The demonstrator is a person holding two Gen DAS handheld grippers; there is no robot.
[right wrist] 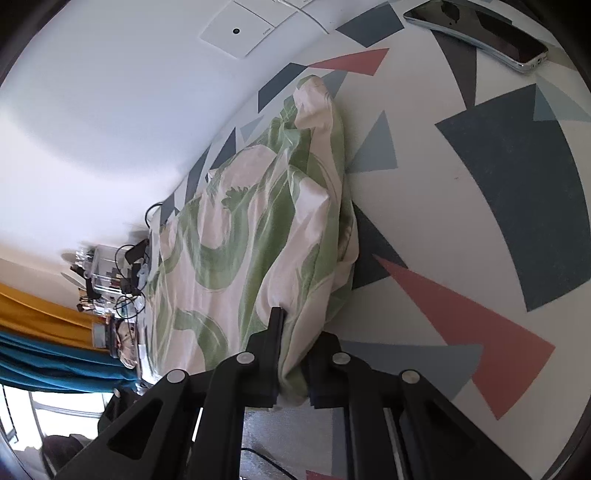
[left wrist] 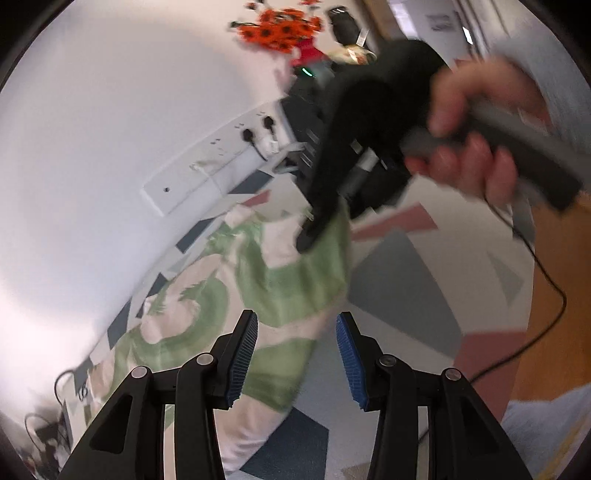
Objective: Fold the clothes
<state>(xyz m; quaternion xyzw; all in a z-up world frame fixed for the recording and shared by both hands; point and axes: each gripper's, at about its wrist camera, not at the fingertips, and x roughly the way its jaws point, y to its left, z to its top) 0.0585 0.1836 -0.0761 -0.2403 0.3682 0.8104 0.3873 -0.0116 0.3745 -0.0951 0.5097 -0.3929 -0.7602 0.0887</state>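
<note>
A white cloth with a green leaf print point(left wrist: 258, 288) lies bunched on the patterned table point(left wrist: 406, 288), along the wall. In the left wrist view my left gripper point(left wrist: 297, 321) hovers open over the cloth's near edge. Its blue pads point(left wrist: 243, 354) are apart and grip nothing. Farther off, a hand point(left wrist: 469, 140) holds my right gripper point(left wrist: 314, 232), whose tips pinch a fold of the cloth. In the right wrist view the cloth point(right wrist: 240, 229) rises in a ridge into my right gripper point(right wrist: 295, 332), which is shut on the fabric. The cloth covers its right fingertip.
A phone point(right wrist: 480, 33) lies on the table's far corner. A white socket plate point(right wrist: 243, 29) sits on the wall. Orange flowers point(left wrist: 280, 29) and dark boxes stand at the table's end. A black cable point(left wrist: 546, 295) trails off the edge. Cluttered items point(right wrist: 110, 288) sit beyond the cloth.
</note>
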